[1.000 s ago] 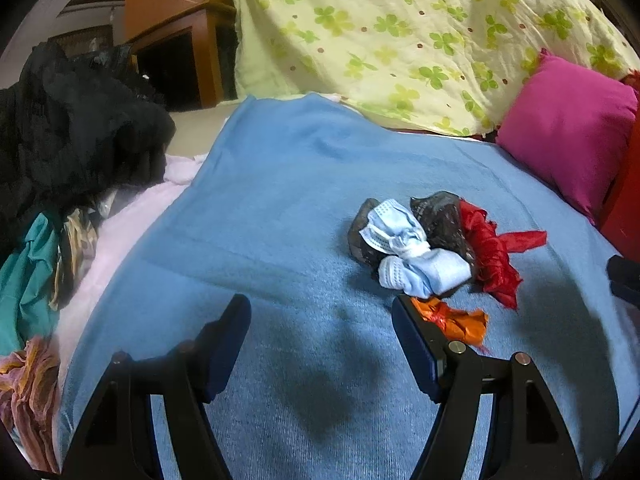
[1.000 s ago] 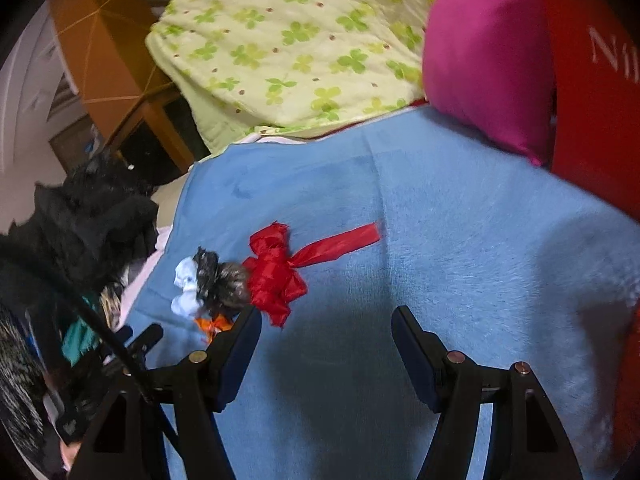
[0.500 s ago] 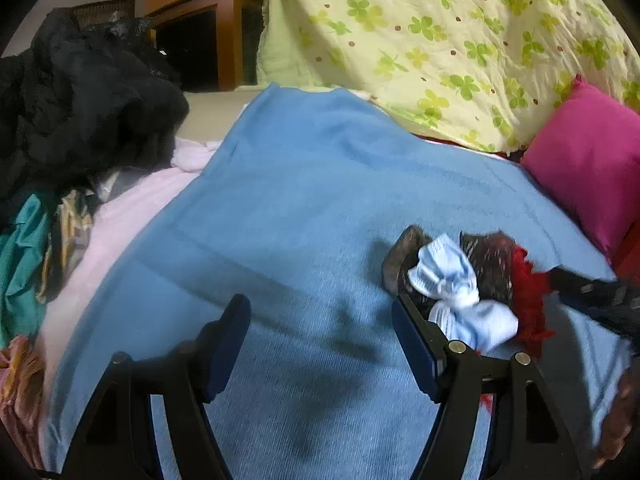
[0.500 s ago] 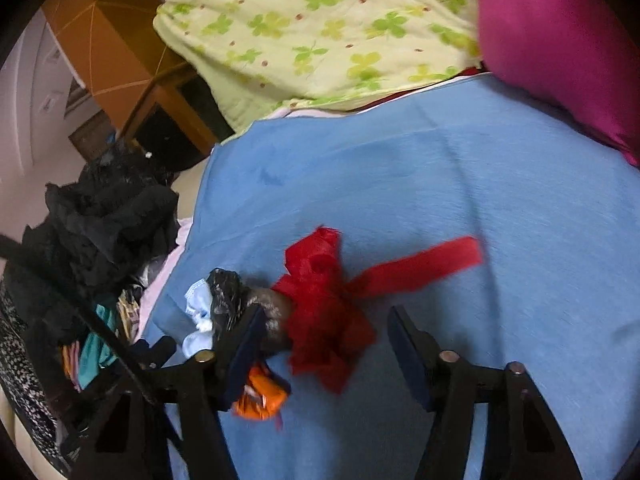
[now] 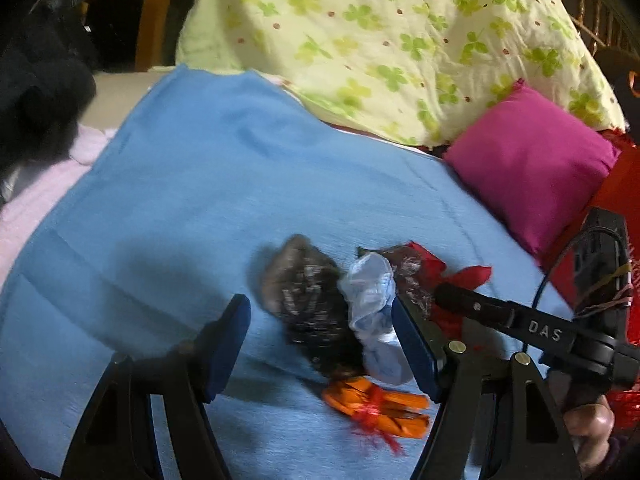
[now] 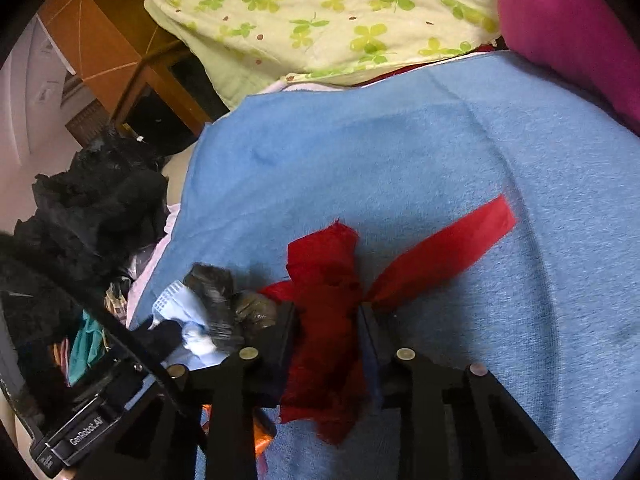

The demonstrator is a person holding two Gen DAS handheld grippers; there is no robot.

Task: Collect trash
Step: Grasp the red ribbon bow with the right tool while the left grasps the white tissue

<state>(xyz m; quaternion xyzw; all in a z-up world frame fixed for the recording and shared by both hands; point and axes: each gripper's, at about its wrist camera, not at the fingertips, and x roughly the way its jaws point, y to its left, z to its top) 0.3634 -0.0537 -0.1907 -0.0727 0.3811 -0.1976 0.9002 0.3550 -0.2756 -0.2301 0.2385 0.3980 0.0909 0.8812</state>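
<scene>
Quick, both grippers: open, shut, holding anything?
Left gripper: open, holding nothing; the dark wrapper and pale blue mask lie between its jaws.
Right gripper: jaws closing on the red scrap.

We could not see the lower part of the red rag (image 6: 326, 344) well, for the right gripper (image 6: 328, 320) was closing its jaws on it and its dark fingers (image 6: 280, 336) covered the sides; the orange wrapper (image 6: 262, 442) only peeped out under those fingers in the right wrist view; the pink pillow (image 6: 568, 28) was cut off by the picture's edge there. In the left wrist view the dark crumpled bag (image 5: 308, 292) was blurry, so we could not tell what it was made of; the pale blue mask (image 5: 374, 312) went partly behind a finger (image 5: 412, 344) of the left gripper (image 5: 320, 344); a hand (image 5: 588, 428) was cut off in the corner.
</scene>
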